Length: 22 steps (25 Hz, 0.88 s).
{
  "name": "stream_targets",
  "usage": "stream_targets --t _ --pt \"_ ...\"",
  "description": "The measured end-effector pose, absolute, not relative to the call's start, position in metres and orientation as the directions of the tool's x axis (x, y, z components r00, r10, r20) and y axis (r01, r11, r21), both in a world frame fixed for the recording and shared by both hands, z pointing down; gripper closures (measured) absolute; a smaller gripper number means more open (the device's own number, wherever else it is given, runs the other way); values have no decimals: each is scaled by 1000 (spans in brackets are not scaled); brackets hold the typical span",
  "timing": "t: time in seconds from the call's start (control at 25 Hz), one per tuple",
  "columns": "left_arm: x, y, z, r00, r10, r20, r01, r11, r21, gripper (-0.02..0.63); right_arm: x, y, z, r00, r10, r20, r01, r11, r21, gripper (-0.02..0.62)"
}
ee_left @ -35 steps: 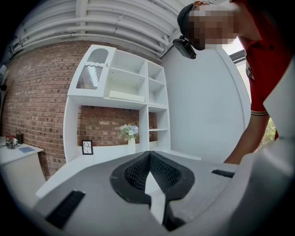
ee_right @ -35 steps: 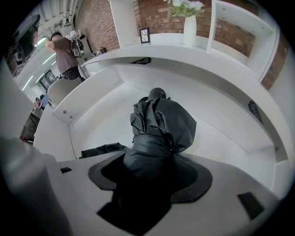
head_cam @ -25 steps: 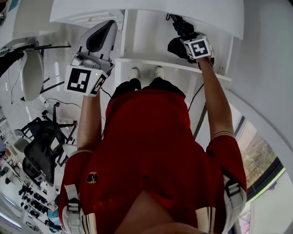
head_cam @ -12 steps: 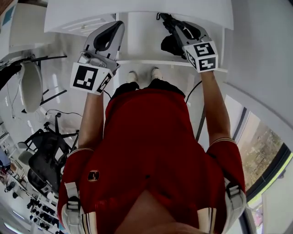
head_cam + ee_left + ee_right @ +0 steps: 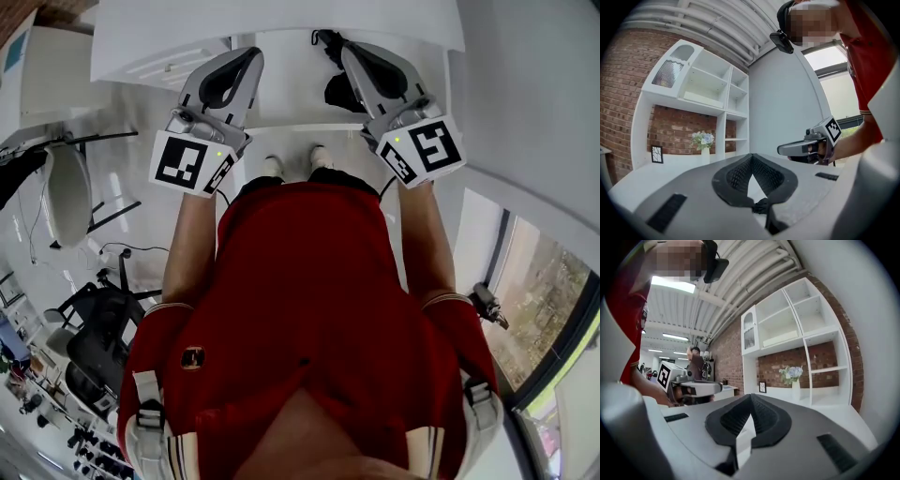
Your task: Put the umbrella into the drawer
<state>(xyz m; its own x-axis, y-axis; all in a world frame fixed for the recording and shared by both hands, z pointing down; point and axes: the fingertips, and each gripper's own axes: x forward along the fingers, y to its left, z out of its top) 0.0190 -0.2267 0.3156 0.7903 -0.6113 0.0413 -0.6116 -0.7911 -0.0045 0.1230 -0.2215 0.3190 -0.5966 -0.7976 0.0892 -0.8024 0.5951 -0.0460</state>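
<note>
White drawer, 12 o'clock: umbrella seemingly inside, light, floppy; we'd grab its handle; left hand-held gripper, right hand-held gripper closed, empty.

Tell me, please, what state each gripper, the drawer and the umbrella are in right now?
left gripper: shut, empty, held level.
right gripper: shut, empty, held level.
drawer: open.
umbrella: folded, lying inside the drawer.

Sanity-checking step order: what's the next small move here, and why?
Probably lower the right gripper to the front of the drawer and push it closed. The umbrella already lies inside the open drawer, and both it and the left gripper are shut and empty.
</note>
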Motion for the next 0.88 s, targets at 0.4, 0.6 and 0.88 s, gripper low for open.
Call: stream_targets --t 0.4,0.6,0.88 --pt "27 -209 307 825 -564 20 -564 -826 -17 601 121 -185 288 -556 -830 -39 -831 556 0 598" --pt "26 -204 307 829 -559 17 -558 -829 -17 601 131 -178 291 -532 -846 -33 -846 533 -4 598" --pt "25 -198 308 834 -552 20 -552 -834 -17 601 137 -171 295 -519 -854 -20 -854 519 -9 598"
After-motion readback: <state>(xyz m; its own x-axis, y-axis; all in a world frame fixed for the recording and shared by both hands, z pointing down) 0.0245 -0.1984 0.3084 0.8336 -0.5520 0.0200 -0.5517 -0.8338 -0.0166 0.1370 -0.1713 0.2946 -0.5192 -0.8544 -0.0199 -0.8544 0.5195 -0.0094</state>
